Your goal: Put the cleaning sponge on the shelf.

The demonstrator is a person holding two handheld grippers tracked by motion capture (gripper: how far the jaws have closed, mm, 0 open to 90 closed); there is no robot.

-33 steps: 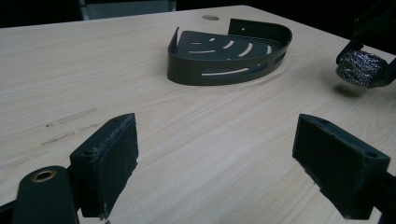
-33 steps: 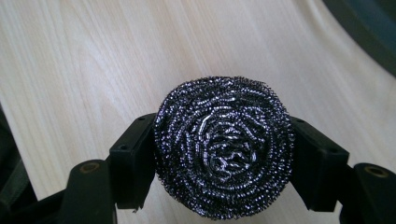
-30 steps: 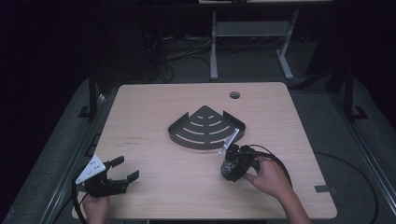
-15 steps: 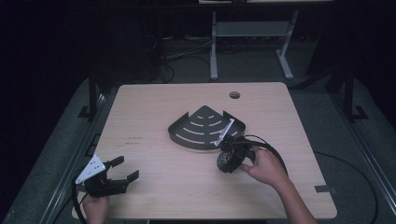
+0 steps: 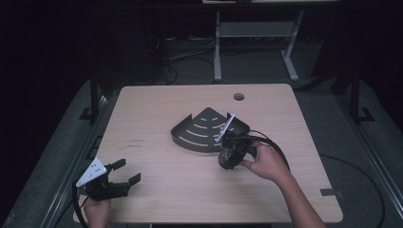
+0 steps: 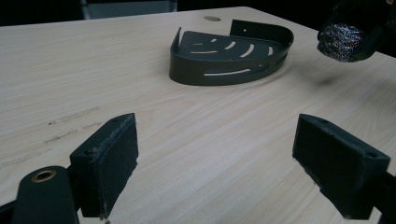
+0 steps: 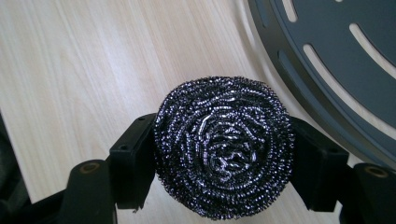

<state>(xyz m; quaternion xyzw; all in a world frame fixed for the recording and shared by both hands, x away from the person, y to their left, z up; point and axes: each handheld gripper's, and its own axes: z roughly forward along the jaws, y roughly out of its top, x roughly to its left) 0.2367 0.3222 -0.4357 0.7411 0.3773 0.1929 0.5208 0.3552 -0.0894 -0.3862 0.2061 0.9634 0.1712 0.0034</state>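
Note:
A round steel-wool scourer [image 7: 224,147] sits squeezed between the two black jaws of my right gripper [image 5: 229,156], held just above the wooden table [image 5: 157,109] beside the curved front rim of a dark quarter-round slotted rack [image 5: 205,129]. From the left gripper view the scourer [image 6: 339,42] hangs at the upper right, right of the rack [image 6: 229,53]. My left gripper [image 5: 124,175] rests near the table's front left corner, jaws wide apart with nothing between them; its pads [image 6: 109,156] frame bare tabletop.
A cable hole [image 5: 238,97] lies in the table's far right part. A black cable [image 5: 271,142] loops from the right gripper over the table. Behind the table stand a white metal frame [image 5: 256,33] and loose floor cables [image 5: 185,52].
My right gripper, with the scourer in it, has moved a little left and away from the person, closer to the rack's rim. The left gripper has stayed put.

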